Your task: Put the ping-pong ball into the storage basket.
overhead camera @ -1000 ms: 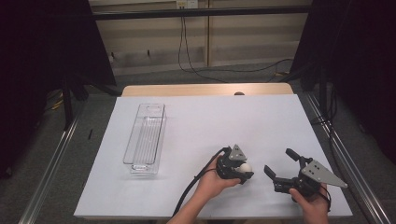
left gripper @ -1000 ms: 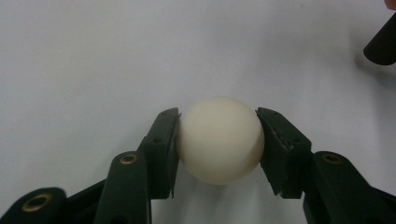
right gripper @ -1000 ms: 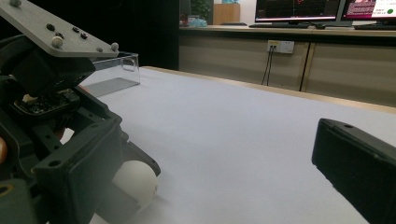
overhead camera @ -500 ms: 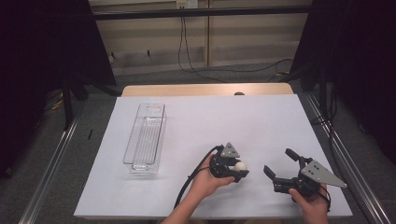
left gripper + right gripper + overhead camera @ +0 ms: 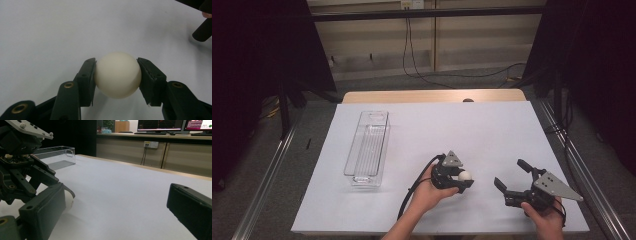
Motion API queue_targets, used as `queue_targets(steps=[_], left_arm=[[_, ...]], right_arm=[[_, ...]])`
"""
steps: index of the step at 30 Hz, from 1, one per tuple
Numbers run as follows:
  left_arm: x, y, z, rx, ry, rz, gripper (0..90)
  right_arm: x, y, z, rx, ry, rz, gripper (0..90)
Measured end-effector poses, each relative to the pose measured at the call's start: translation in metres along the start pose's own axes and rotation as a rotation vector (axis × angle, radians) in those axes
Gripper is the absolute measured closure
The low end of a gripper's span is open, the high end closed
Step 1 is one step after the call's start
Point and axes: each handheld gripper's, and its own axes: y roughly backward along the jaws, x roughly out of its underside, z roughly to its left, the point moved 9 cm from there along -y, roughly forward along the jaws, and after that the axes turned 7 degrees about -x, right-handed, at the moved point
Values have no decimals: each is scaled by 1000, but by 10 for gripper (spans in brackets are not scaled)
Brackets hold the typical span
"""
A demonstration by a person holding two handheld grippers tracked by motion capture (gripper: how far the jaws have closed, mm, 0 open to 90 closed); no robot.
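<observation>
Left gripper [image 5: 462, 180] clamped on white ball [image 5: 117, 74], near front edge of table [image 5: 492, 130]. Right gripper [image 5: 513, 176] jaws wide apart, nothing held, toward front right corner.

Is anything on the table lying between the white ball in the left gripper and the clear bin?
Nothing visible does. The left gripper is shut on the white ball, and only bare white table cover lies between it and the clear bin to its left in the high view.
</observation>
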Motion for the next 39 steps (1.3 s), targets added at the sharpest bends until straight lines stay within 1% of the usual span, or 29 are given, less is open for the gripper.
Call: queue_targets(steps=[1,4,6,9,10,11,12,13,14,15,17,19,20,21,23,24,25,27,28,29,31,34,35,36,37,39], left_arm=[[-1,0,0,5,3,-16,512],[-1,4,1,6,4,-7,512],[-2,5,2,0,6,-21,512],[-1,9,5,-7,7,-16,512],[0,10,7,-15,1,-17,512],[1,11,9,-21,4,-7,512],[1,12,10,-21,16,-11,512],[1,13,11,-28,17,-22,512],[2,15,12,-28,16,-10,512],[2,16,13,-30,15,-16,512],[2,18,15,-35,10,-18,512],[2,20,17,-39,18,-23,512],[3,21,18,-38,14,-14,512],[4,22,20,-42,11,-17,513],[4,23,21,-45,16,-15,512],[5,24,21,-44,21,-18,512],[4,24,21,-47,19,-24,512],[5,25,21,-38,17,-31,513],[6,26,21,-40,15,-23,512],[5,26,21,-41,14,-27,513],[7,28,22,-37,17,-18,512],[9,30,25,-42,24,-23,512],[11,31,27,-49,27,-16,512],[11,32,29,-46,30,-27,512],[13,33,31,-50,34,-18,512],[15,35,33,-48,48,-27,512]], right_arm=[[0,0,0,-1,0,-4,15],[-1,0,0,-5,9,-4,15],[0,0,0,-2,1,-5,15],[0,-1,0,5,-5,-2,15],[0,0,0,2,-3,0,15],[0,0,0,4,0,-3,15],[0,0,0,2,0,-2,15],[0,-1,0,1,1,-4,15],[0,0,0,1,-2,-5,15],[0,0,0,-4,9,0,15],[0,-1,1,-4,6,2,15],[0,-1,1,-4,6,2,16],[0,-1,0,-3,6,1,16],[0,-1,0,-3,6,1,15],[0,-1,1,-3,6,1,16],[0,-1,1,-2,9,3,16],[0,-1,1,-1,7,-2,15],[1,-1,1,-4,7,4,16],[1,-1,1,-4,7,3,16],[1,-1,1,-4,10,5,15],[1,-1,1,1,6,7,15],[1,-1,0,1,8,7,15],[1,-1,0,3,8,5,15],[1,0,0,5,6,6,15],[2,0,0,4,7,7,16],[2,0,-1,5,9,9,15]])
